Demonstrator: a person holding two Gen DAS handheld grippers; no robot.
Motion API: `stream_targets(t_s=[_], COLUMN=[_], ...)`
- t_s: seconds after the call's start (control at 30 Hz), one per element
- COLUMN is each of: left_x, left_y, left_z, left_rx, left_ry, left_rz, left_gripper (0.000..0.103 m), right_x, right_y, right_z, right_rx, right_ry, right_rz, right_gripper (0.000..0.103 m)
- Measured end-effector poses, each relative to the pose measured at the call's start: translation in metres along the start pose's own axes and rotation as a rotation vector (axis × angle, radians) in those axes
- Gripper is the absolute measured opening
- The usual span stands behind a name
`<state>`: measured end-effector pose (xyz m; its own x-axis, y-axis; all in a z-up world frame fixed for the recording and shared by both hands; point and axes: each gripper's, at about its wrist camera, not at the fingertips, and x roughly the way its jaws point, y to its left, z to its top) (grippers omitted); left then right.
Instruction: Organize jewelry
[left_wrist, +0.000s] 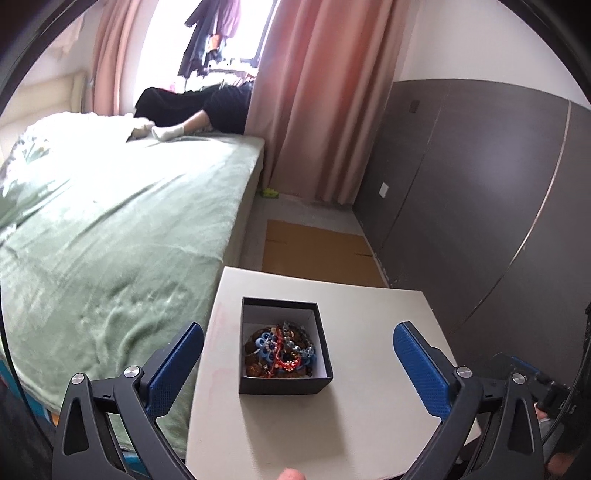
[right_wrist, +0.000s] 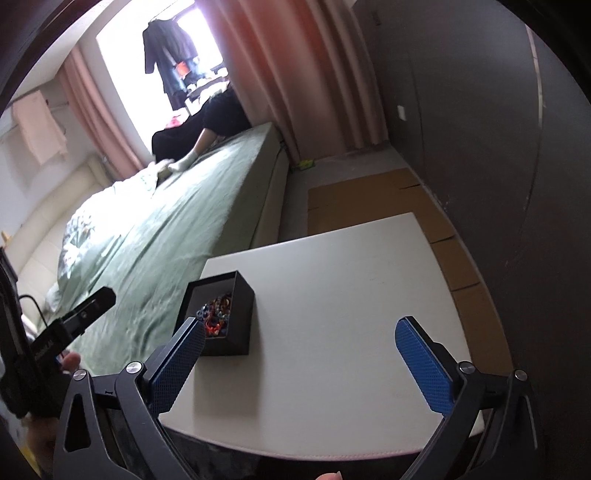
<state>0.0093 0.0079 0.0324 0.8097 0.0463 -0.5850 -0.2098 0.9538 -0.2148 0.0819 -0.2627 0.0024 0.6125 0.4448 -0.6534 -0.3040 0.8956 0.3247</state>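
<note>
Both grippers gape empty above the white table (left_wrist: 369, 424). Black jewelry box (left_wrist: 284, 384), bracelets heaped inside, sits squarely ahead of left gripper (left_wrist: 297, 347), leftward of right gripper (right_wrist: 301, 339).

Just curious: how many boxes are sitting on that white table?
1: an open black box of tangled jewelry on the table, toward its bed-side edge. None looks hidden.

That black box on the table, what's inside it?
The black box holds a tangled heap of jewelry: blue flower-shaped pieces, red beads and brownish beaded strands against a white lining. The pile covers the bottom, so anything underneath is hidden. No lid is visible.
</note>
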Motion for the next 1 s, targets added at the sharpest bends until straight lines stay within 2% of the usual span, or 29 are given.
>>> stream_targets(t_s=[0.27,0.47,1.0], left_x=[-0.004,-0.009,-0.006], left_y=[0.001,-0.005,-0.009], left_z=[-0.005,-0.003,-0.005], left_rx=[0.025,0.046,0.086], left_ry=[-0.025,-0.055,-0.037], left_rz=[0.015,0.006,-0.005], left_gripper=[0.102,0.102,0.102], right_x=[-0.013,-0.017,-0.012], right_y=[-0.011,-0.01,-0.01], right_z=[-0.006,-0.007,-0.012], right_rx=[0.055,0.023,0.051], right_ry=[-0.04,-0.045,-0.05], right_rz=[-0.039,-0.063,-0.083], right_gripper=[0.103,0.103,0.103])
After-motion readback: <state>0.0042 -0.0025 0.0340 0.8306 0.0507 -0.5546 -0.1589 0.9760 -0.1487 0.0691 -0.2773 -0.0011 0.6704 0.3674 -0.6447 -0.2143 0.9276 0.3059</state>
